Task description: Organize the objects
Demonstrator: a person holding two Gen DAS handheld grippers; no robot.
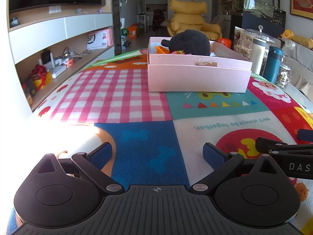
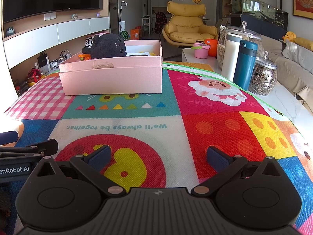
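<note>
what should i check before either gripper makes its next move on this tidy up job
1. Left gripper open and empty: ok.
2. Right gripper open and empty: ok.
3. Pink cardboard box sits flat on the colourful patchwork mat: ok.
4. Black plush cat lies inside the box, poking above its rim: ok.
5. Loose items left on the mat to collect: none in view, though the mat beneath and behind the grippers is hidden: cannot tell.
6. Teal flask and glass seed jar stand off the mat, apart from both grippers: ok.
</note>
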